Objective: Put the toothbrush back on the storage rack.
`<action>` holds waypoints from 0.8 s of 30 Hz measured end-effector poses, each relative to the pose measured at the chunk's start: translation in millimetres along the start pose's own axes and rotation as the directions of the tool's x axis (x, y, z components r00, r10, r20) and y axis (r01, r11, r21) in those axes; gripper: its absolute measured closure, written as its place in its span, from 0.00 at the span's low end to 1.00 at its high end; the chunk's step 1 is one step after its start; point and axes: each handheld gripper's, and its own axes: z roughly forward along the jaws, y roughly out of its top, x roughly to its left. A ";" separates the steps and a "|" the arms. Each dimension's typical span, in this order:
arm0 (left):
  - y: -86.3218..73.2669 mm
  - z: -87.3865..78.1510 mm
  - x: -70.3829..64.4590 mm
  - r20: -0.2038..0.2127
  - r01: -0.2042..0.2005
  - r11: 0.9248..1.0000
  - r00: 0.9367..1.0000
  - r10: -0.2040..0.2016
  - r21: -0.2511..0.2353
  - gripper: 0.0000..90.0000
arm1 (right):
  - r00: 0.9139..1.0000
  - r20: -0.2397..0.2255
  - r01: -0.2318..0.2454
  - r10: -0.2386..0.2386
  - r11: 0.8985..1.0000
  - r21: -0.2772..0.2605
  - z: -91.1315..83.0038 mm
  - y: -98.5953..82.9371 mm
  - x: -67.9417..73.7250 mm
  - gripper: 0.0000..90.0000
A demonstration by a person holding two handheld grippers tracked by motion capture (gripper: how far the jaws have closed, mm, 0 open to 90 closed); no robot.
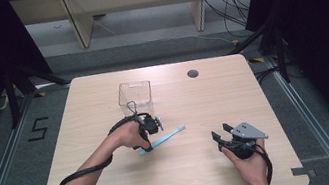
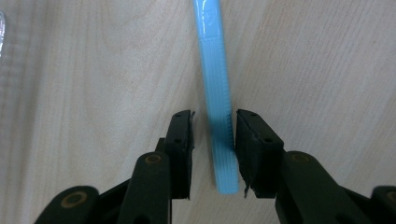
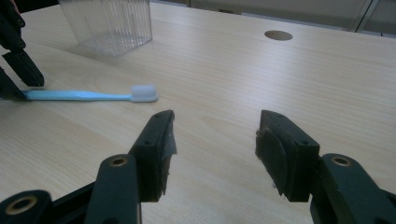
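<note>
A light blue toothbrush (image 1: pixel 162 138) with a white head lies flat on the wooden table (image 1: pixel 194 102), left of centre. My left gripper (image 1: pixel 147 147) points down over the handle's end and is open. In the left gripper view the handle (image 2: pixel 215 70) runs between the jaws; the right pad (image 2: pixel 247 140) touches it and the left pad stands a little off. My right gripper (image 1: pixel 219 131) rests near the front right, open, with nothing between its jaws (image 3: pixel 215 130). From there the toothbrush (image 3: pixel 84 95) lies off to the left, with the left gripper's fingers (image 3: pixel 18 65) at its handle end.
A clear ribbed plastic box (image 1: pixel 135 95) stands upright just behind the left hand, and it is seen in the right gripper view as well (image 3: pixel 112 23). A round cable hole (image 1: pixel 193 73) sits in the table's far middle. Bare tabletop lies between the two grippers.
</note>
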 end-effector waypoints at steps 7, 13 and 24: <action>1.5 1.9 -1.4 0.003 -0.014 1.000 1.000 0.014 0.015 0.76 | 1.000 -0.012 -0.018 0.018 1.000 -0.008 1.6 -0.7 1.0 0.52; 2.8 2.9 -2.6 0.001 -0.029 0.999 1.000 0.029 0.019 0.78 | 0.999 -0.020 -0.035 0.035 0.999 -0.005 2.0 -0.9 1.5 0.52; 5.0 2.9 0.7 0.014 -0.030 0.999 0.999 0.030 0.035 0.84 | 0.999 -0.004 -0.044 0.044 0.999 0.013 -0.3 -0.6 1.2 0.52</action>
